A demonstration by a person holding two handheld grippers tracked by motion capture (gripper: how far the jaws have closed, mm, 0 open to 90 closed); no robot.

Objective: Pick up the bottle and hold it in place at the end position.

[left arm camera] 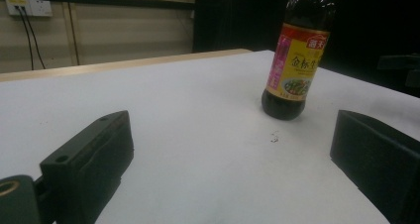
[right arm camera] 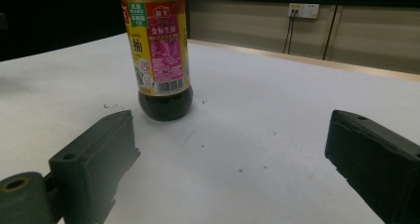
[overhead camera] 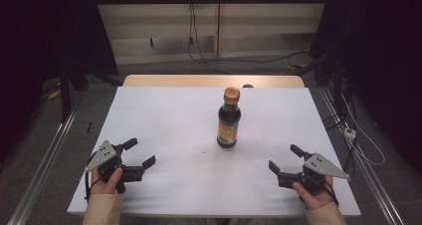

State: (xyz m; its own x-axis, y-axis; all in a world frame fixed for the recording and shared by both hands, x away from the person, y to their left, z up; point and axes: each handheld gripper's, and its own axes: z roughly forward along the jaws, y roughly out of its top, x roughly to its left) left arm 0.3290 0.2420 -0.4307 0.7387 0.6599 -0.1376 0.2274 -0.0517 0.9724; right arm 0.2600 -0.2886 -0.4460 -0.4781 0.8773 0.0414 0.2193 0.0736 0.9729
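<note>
Left gripper point(overhead camera: 141, 153): nearest the person on the left, resting low on the table point(overhead camera: 164, 115); jaws spread wide with nothing between them.
Right gripper point(overhead camera: 285, 158): nearest the person on the right, likewise low on the sheet; jaws spread wide, nothing between them.
Space between jaws: bare white surface in both gripper views, apart from a few dark specks point(left arm camera: 274, 138) ahead of the left gripper.
Bottle point(overhead camera: 229, 118): a dark sauce bottle, upright, ahead of both grippers and between them, well apart from each; in the left gripper view it stands forward and right of the jaws point(left arm camera: 296, 60), in the right gripper view forward and left point(right arm camera: 158, 55).
Cap point(overhead camera: 231, 94): gold-coloured, on the bottle's neck, apparently closed.
Done so far: nothing that shows; the bottle looks untouched.
Left to do: everything, judging by the layout, starting with an approach to the bottle, probably from both sides.
Beyond the bottle: the table's wooden far edge point(overhead camera: 214, 80), then a wall with cables point(overhead camera: 191, 31).
</note>
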